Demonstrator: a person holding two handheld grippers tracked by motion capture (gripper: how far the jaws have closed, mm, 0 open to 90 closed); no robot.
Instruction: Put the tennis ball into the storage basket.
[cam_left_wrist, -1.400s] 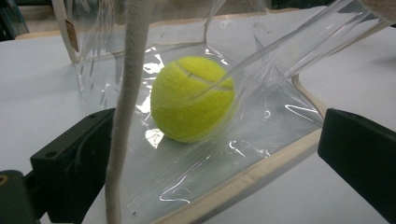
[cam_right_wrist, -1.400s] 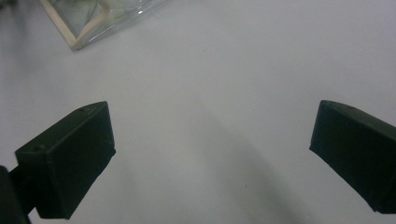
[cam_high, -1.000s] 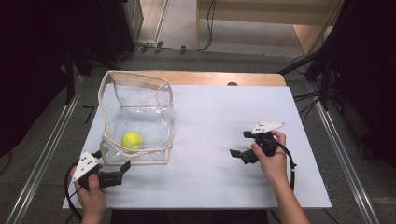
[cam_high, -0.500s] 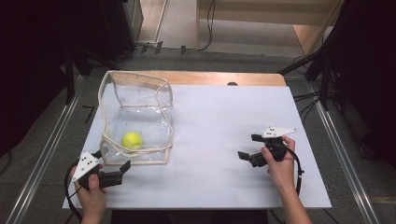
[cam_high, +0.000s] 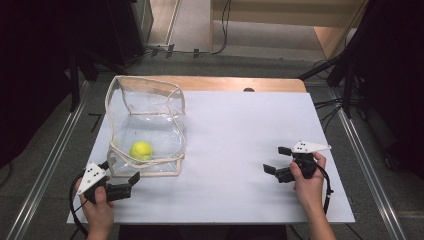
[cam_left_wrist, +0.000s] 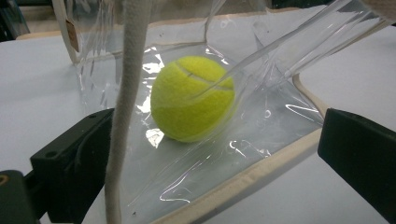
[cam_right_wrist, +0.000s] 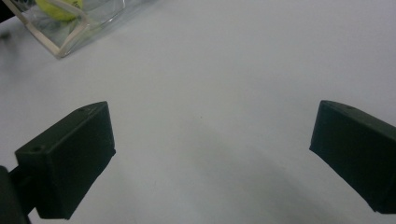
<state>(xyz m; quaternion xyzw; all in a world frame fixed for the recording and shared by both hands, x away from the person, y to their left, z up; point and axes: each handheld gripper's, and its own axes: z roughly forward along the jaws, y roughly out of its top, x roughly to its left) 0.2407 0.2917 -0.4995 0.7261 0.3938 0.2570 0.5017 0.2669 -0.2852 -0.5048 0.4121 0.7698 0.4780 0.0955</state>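
A clear plastic bag (cam_high: 145, 122) with beige trim stands open on the left of the white table top (cam_high: 240, 125). A yellow tennis ball (cam_high: 141, 149) lies inside it near the front. My left gripper (cam_high: 127, 184) is open just in front of the bag's near left corner. In the left gripper view the ball (cam_left_wrist: 194, 98) shows through the plastic, and the bag's beige bottom edge (cam_left_wrist: 252, 175) runs between the wide jaws of the left gripper (cam_left_wrist: 210, 172). My right gripper (cam_high: 276, 160) is open over bare table at the right, holding nothing; the right gripper (cam_right_wrist: 210, 154) faces the far bag corner (cam_right_wrist: 58, 35).
A strip of wooden table (cam_high: 225, 83) shows beyond the white top. Metal rails (cam_high: 365, 160) run along both sides on the floor. Cables and dark stands (cam_high: 345, 75) sit behind and to the right of the table.
My right gripper has drawn away to the right and slightly nearer the person. The left gripper, bag and ball have stayed put.
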